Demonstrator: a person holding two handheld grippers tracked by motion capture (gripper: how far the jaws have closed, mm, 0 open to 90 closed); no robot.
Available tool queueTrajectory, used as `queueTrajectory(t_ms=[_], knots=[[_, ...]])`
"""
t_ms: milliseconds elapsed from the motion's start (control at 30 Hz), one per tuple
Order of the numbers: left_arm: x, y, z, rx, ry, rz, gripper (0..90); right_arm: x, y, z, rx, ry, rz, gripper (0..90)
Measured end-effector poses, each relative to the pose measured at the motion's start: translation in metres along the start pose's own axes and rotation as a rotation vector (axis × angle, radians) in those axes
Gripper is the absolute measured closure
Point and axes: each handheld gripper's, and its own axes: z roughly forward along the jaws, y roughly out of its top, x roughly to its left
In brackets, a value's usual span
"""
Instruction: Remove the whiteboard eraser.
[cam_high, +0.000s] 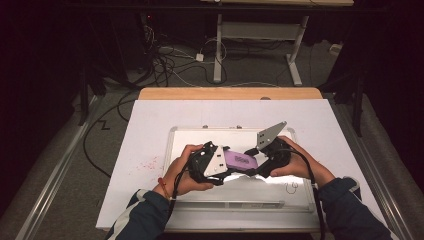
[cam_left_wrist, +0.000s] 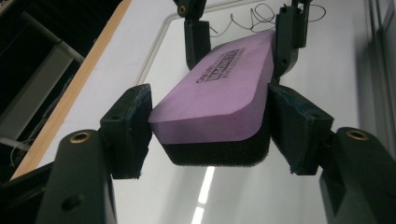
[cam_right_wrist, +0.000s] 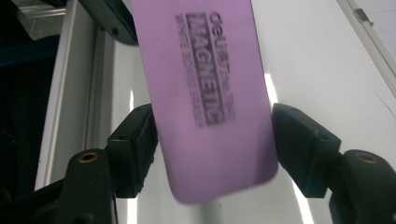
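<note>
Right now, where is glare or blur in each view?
High view: dim room, bright glare on the whiteboard under the grippers. Left gripper view: a light streak below the sharp eraser. Right gripper view: the eraser's print is blurred, streaks on the board.

One purple eraser (cam_high: 240, 160), one whiteboard (cam_high: 280, 192), two tongs.

We see a whiteboard (cam_high: 190, 137) lying flat on the white sheet (cam_high: 150, 120) that covers the table (cam_high: 227, 93), nearer the table's front edge than its far one. Over the middle of the board, the left gripper (cam_high: 220, 165) and the right gripper (cam_high: 260, 161) face each other with a purple eraser (cam_high: 240, 160) spanning the space between them, each gripper meeting one end of it. Near the board's front right corner we make out a small dark scribble (cam_high: 292, 187), and faint red marks (cam_high: 150, 164) dot the sheet just left of the board.
</note>
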Motion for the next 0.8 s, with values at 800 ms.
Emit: queueTrajectory(t_ms=[800], knots=[[0.001, -0.07, -0.08, -0.079, 0.29, -0.344, 19.5, 0.004, -0.027, -0.034, -0.006, -0.304, 0.126, 38.6]])
